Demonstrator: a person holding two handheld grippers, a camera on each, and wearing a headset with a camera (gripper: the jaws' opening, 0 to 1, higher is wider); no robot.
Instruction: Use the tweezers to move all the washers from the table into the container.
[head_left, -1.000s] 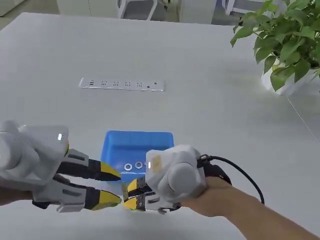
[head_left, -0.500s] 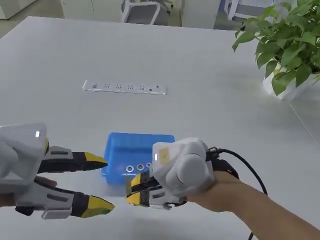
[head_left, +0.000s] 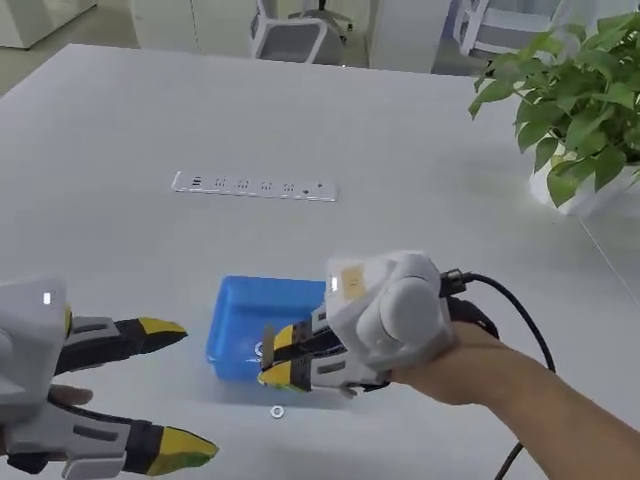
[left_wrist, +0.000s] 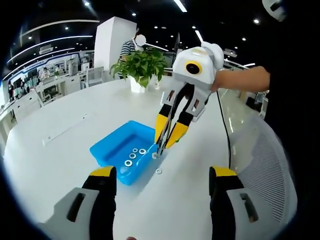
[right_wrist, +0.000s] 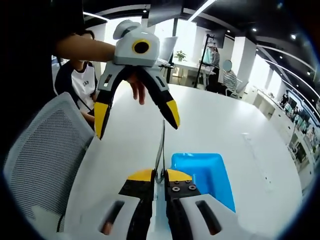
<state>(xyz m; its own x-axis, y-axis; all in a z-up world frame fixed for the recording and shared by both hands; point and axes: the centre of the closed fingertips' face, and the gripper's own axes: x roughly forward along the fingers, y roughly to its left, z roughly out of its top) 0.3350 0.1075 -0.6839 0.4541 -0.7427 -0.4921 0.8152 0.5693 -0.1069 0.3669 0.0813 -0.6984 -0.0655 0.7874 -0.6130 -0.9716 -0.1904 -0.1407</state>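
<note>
A blue container (head_left: 240, 320) holds three washers (left_wrist: 134, 155). One washer (head_left: 277, 411) lies on the table just outside the container's near rim, also seen as a washer (left_wrist: 158, 171) in the left gripper view. My right gripper (head_left: 283, 366) is shut on thin metal tweezers (right_wrist: 162, 142), whose tips (left_wrist: 159, 151) hang at the container's (left_wrist: 116, 150) near edge; whether they hold a washer I cannot tell. My left gripper (head_left: 182, 390) is wide open with nothing in it, left of the container. It faces the right gripper (left_wrist: 172, 130).
A white power strip (head_left: 254, 187) lies farther back on the white table (head_left: 420, 180). A potted plant (head_left: 575, 110) stands at the far right. A cable (head_left: 510, 310) runs from the right gripper. A mesh chair (right_wrist: 42, 160) stands beside the table's edge.
My left gripper has opened wider and drawn back to the left, away from the container. The right gripper has risen slightly with the tweezers, and a washer on the table shows below it.
</note>
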